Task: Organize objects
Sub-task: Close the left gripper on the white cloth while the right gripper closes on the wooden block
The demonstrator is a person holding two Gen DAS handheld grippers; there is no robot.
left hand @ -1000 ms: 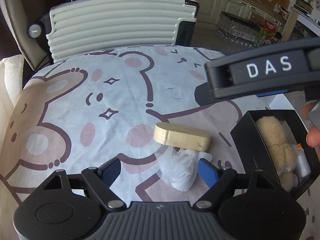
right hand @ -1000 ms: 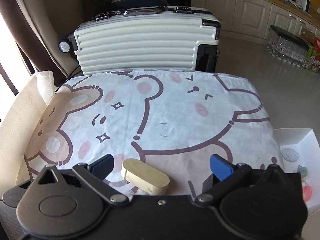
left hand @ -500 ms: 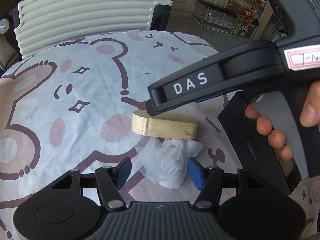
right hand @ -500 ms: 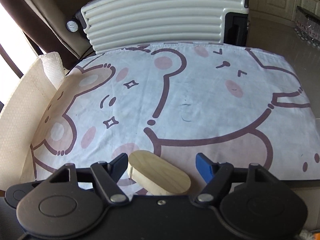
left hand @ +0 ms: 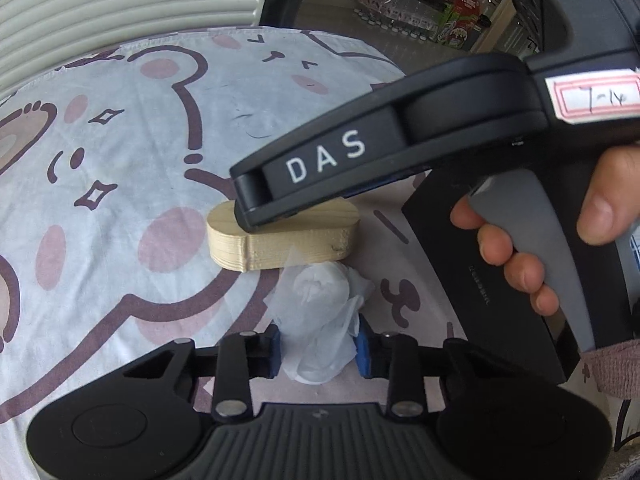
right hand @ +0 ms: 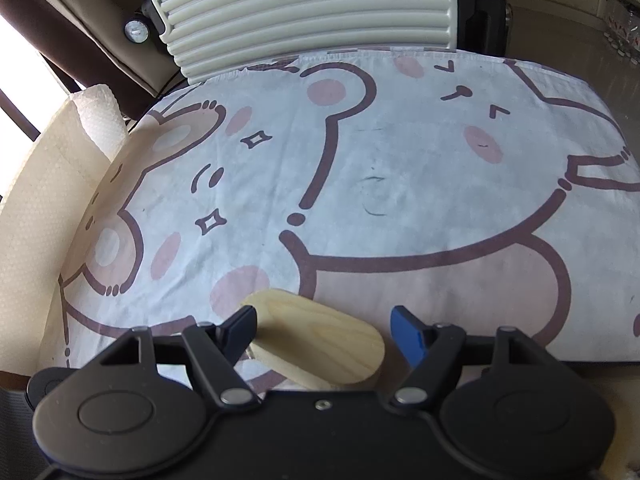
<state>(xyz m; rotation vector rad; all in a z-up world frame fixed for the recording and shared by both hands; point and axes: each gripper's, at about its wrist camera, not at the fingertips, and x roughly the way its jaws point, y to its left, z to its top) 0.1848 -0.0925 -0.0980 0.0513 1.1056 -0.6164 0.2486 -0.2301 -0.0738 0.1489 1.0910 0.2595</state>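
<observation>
Both grippers have dropped toward the bear-print cloth [right hand: 400,184]. Behind it stands a ribbed suitcase [right hand: 312,12]; a black box [left hand: 480,280] sits right. Right gripper [right hand: 324,334], half-open, straddles the wooden block [right hand: 320,340]. Left gripper [left hand: 318,346] has just closed, pinching the white plastic bag [left hand: 320,308].

The cloth [right hand: 400,184] was white with brown-outlined cartoon bears and pink cheeks. On it lay a pale tan wooden block [left hand: 280,236]; just beside the block, a white bag [left hand: 320,320]. Gripper pads [right hand: 406,330] were blue.
</observation>
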